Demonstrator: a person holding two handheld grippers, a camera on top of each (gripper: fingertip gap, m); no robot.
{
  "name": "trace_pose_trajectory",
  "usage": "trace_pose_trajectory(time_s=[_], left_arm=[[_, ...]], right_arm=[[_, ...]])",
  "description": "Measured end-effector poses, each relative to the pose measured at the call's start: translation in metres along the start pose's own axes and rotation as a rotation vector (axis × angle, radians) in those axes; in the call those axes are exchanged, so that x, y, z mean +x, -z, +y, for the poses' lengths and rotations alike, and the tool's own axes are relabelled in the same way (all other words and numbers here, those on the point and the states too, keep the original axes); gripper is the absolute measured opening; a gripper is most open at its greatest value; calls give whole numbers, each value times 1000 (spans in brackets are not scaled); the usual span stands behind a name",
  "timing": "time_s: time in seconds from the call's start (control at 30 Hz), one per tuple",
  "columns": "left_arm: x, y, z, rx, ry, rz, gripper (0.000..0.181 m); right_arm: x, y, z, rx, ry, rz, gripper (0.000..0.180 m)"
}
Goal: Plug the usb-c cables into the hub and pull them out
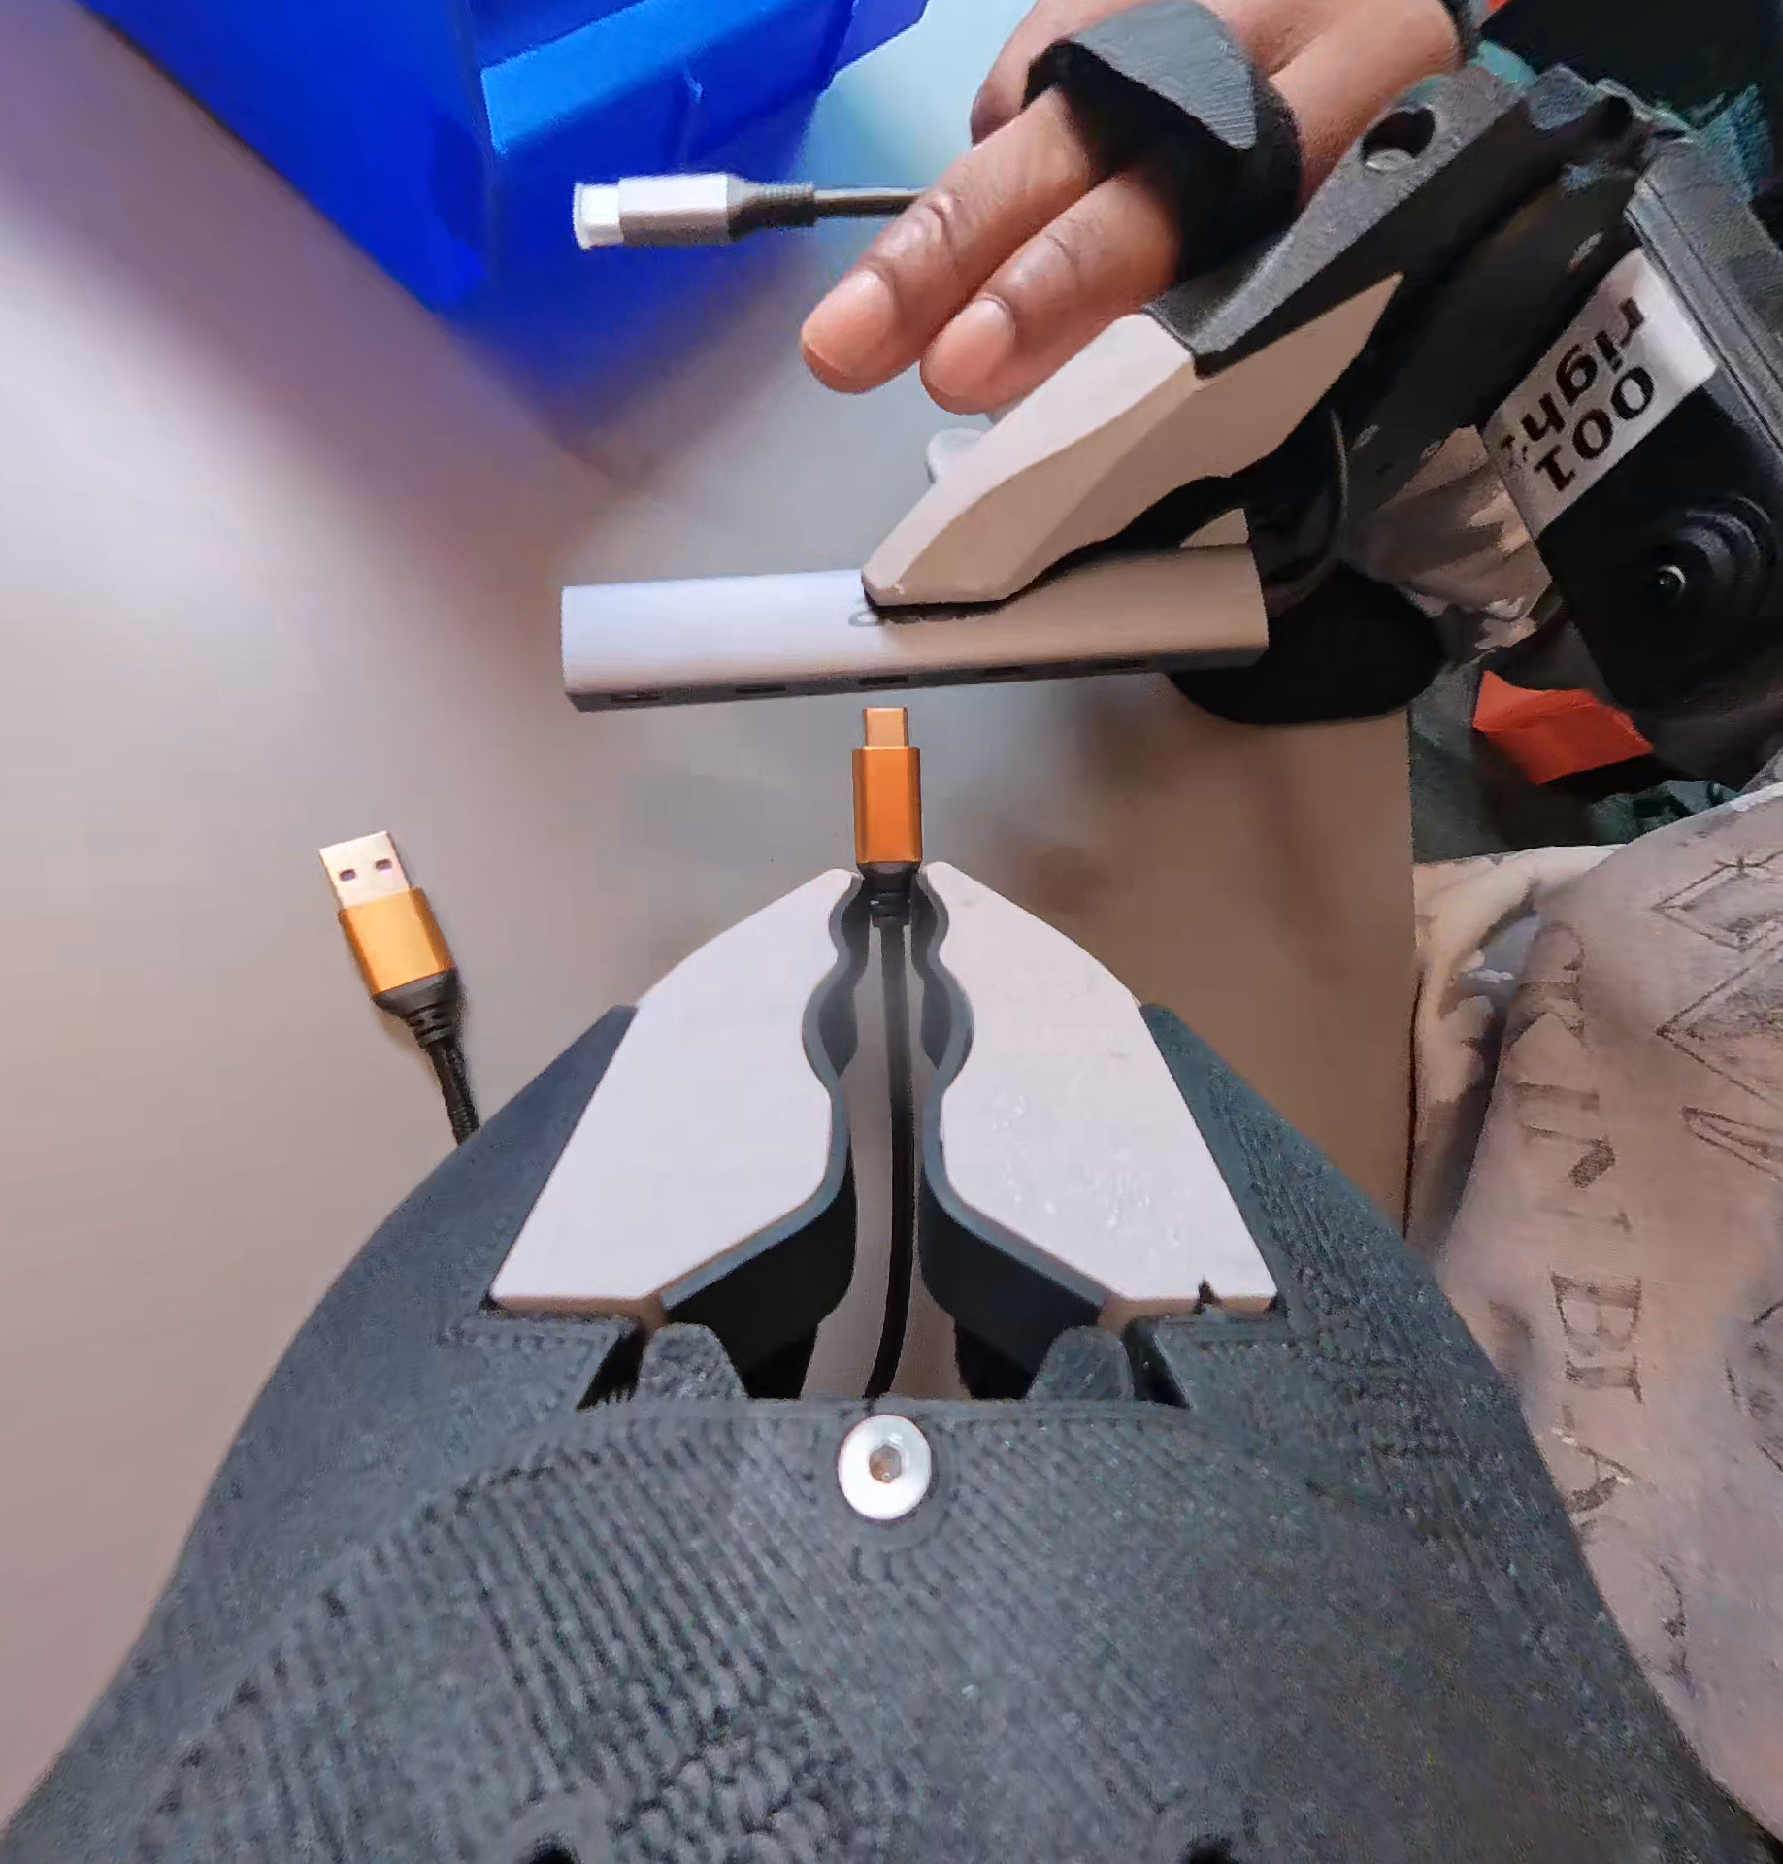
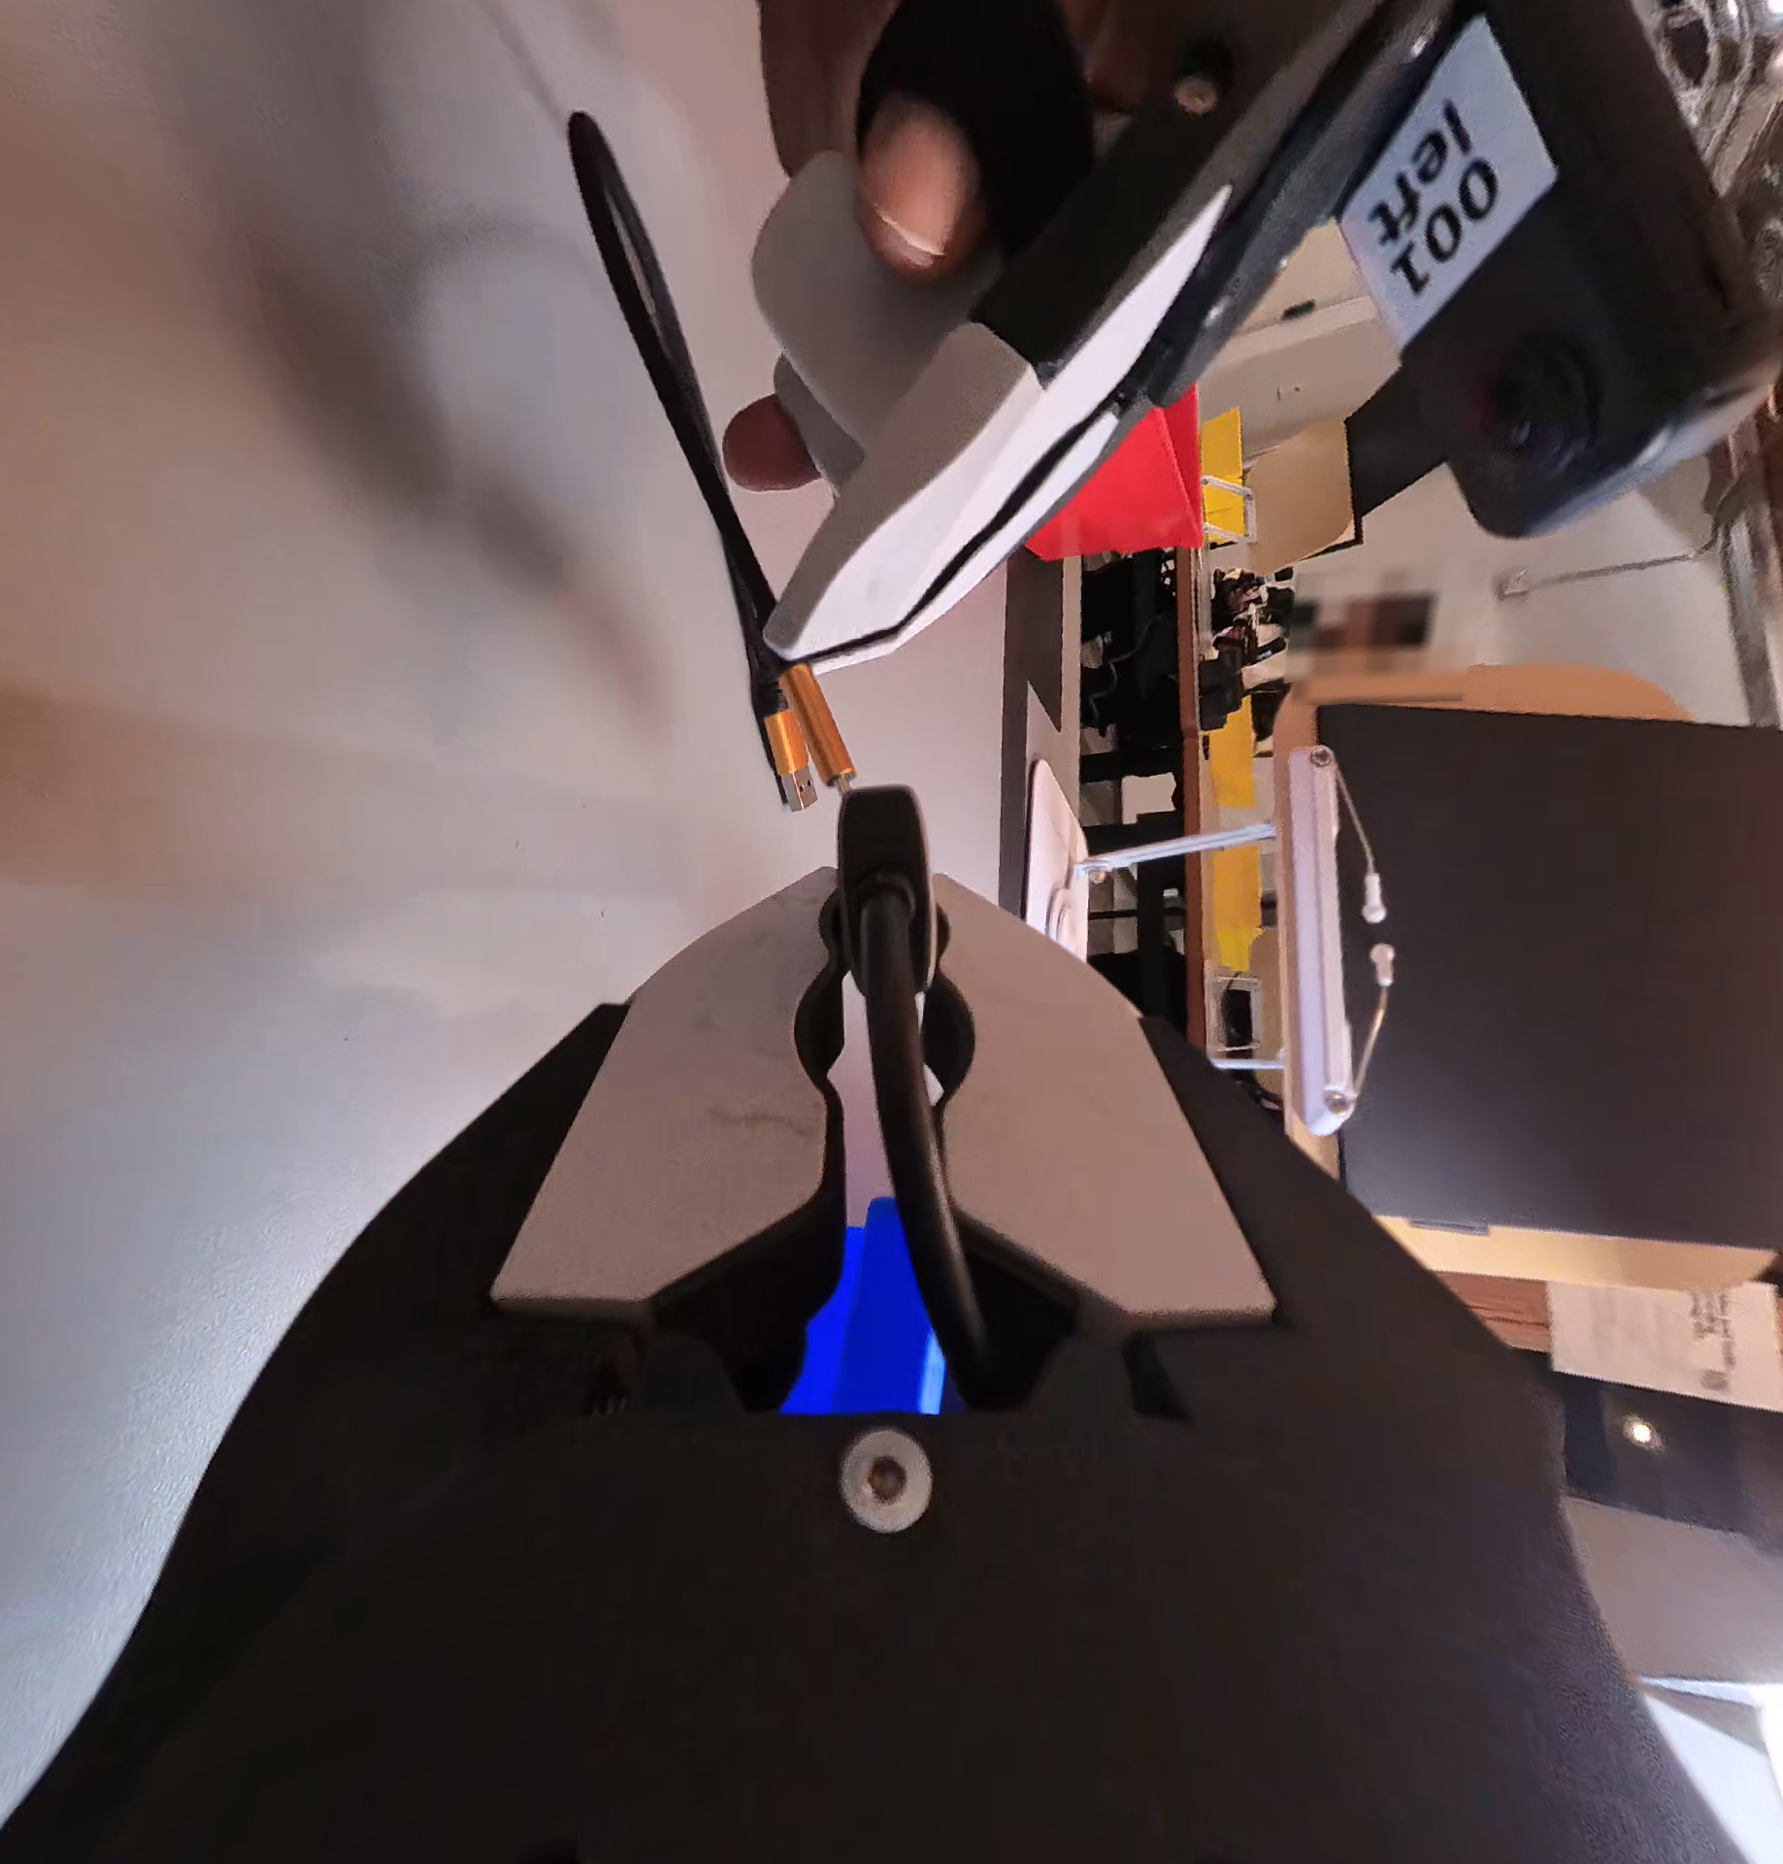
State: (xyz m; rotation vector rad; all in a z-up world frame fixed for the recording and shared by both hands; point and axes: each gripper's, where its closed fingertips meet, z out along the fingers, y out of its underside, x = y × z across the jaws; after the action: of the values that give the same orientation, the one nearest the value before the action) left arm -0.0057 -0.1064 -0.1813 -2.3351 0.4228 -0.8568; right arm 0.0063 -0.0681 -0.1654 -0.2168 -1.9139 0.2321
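Observation:
My left gripper (image 1: 889, 876) is shut on the cable just behind an orange USB-C plug (image 1: 887, 797). The plug points at the port side of a grey hub (image 1: 746, 635), with a small gap between its tip and the hub. My right gripper (image 1: 892, 595) is shut on the hub and holds it above the table. In the right wrist view the right gripper (image 2: 879, 888) clamps the hub (image 2: 877, 832), seen end-on and dark, with its black cable (image 2: 917, 1110) running back between the fingers. The left gripper (image 2: 796, 646) and the orange plug (image 2: 826, 741) show just beyond it.
The same cable's orange USB-A end (image 1: 388, 928) lies on the table at the left. A silver plug with a white cap (image 1: 665, 207) hangs near a blue bin (image 1: 564, 121) at the back. A person's hand (image 1: 988, 272) holds the right gripper. The table edge (image 1: 1406, 958) is at the right. My hands' fingertips stand some 5 centimetres from each other.

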Motion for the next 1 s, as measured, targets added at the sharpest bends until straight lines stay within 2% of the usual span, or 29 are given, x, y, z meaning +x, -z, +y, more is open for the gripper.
trace_pose_trajectory(time_s=[0.37,1.0], left_arm=[[-1,1,10,-60,-12,-1,8],[-1,2,16,-77,3,37,8]], right_arm=[[-17,-7,-10,-16,113,-26,10],[-20,-7,-14,-11,140,-13,10]])
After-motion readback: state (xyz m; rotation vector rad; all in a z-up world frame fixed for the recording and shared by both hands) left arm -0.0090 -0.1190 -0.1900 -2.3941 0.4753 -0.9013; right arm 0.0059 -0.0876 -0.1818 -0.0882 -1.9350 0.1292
